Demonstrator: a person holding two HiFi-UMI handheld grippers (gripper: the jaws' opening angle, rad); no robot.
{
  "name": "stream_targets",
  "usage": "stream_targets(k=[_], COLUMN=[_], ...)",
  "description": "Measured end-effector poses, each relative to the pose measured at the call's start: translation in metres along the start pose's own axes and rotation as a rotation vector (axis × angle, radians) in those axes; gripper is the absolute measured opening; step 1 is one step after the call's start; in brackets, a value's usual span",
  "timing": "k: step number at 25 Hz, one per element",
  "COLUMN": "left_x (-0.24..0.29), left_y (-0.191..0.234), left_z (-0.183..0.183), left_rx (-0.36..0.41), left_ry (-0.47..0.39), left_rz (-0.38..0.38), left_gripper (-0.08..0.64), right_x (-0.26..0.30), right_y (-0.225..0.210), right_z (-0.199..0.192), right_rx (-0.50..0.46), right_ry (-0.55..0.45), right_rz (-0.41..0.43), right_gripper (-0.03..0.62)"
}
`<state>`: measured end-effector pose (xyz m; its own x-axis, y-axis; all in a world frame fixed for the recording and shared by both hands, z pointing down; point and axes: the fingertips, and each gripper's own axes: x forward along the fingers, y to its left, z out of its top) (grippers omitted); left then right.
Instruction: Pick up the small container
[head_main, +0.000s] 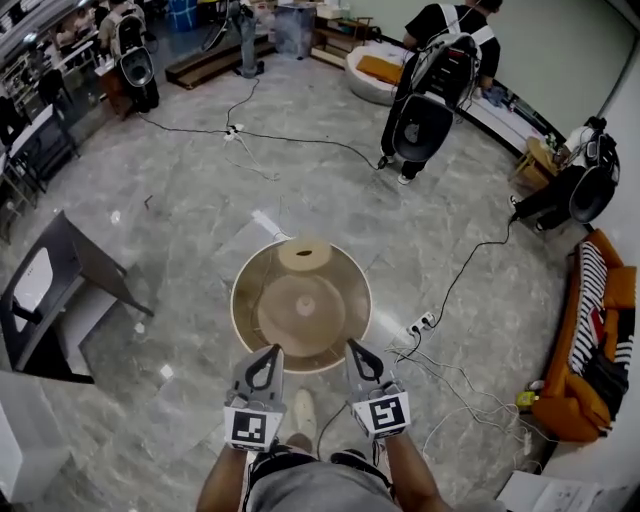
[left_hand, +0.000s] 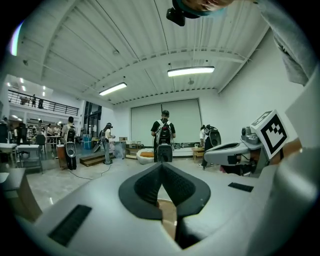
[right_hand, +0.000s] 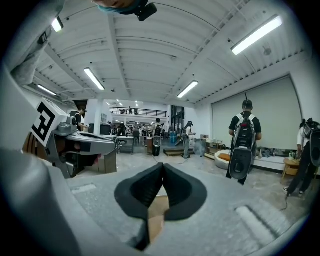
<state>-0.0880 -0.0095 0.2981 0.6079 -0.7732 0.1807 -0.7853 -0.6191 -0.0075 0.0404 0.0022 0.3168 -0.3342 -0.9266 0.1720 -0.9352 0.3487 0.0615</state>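
Floor (head_main: 190, 210) is shining like polished grey stone, w/ white glare spots. Round table (head_main: 250, 290) is looking smooth, light brown, a bit glossy. Small container (head_main: 304, 254) is looking matt tan. Left gripper (head_main: 271, 352) & right gripper (head_main: 353, 347) are showing matt grey plastic. Their pads (left_hand: 142, 190) are looking black, rubbery, bumpy. Sofa (head_main: 618, 288) is looking like soft orange cloth.
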Motion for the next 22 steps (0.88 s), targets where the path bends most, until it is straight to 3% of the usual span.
stream_targets(k=[8, 13, 22], left_x=[0.063, 0.102, 0.161], left_y=[0.053, 0.084, 0.117], left_z=[-0.025, -0.061, -0.156], left_rx=[-0.017, -0.026, -0.089], left_ry=[0.020, 0.047, 0.114], left_rz=[-0.003, 0.024, 0.081], left_gripper=[0.017, 0.017, 0.017], right_x=[0.083, 0.137, 0.210], right_y=[-0.022, -0.029, -0.038], right_z=[-0.023, -0.050, -0.150], right_rx=[-0.004, 0.003, 0.034], right_ry=[0.004, 0.036, 0.111], right_rz=[0.011, 0.040, 0.113], right_gripper=[0.000, 0.000, 0.000])
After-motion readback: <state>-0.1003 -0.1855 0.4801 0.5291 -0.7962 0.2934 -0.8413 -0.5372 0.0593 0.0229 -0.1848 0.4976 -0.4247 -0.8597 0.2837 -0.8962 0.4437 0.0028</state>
